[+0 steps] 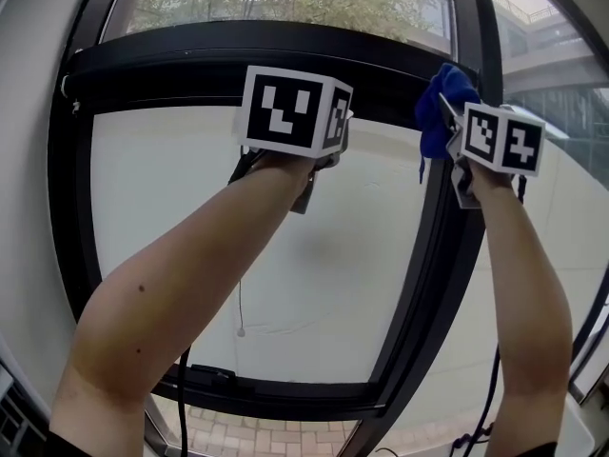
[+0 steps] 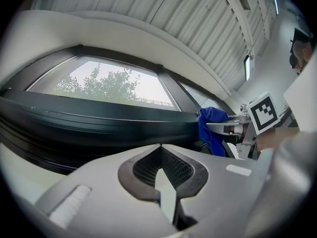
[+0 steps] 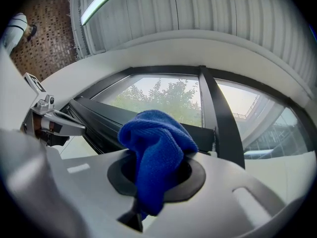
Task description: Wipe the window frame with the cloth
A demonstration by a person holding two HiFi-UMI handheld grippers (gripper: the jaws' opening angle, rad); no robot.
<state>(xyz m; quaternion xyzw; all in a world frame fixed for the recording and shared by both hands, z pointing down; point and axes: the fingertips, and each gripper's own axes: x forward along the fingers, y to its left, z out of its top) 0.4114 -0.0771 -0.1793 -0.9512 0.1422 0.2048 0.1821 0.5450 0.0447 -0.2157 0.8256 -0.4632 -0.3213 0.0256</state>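
My right gripper [image 3: 154,185] pinches blue cloth [image 3: 157,145], wad bunched ahead of jaws so fabric, not metal, meets window frame [image 1: 190,50] at top right corner. My left gripper [image 2: 166,195]: jaws pressed together, empty, parked near top bar, probably steadying.

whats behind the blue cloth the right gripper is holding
The black window frame, with trees beyond the glass. The blue cloth, clamped in the right gripper, covers the stretch of frame directly behind it, so contact there cannot be seen.
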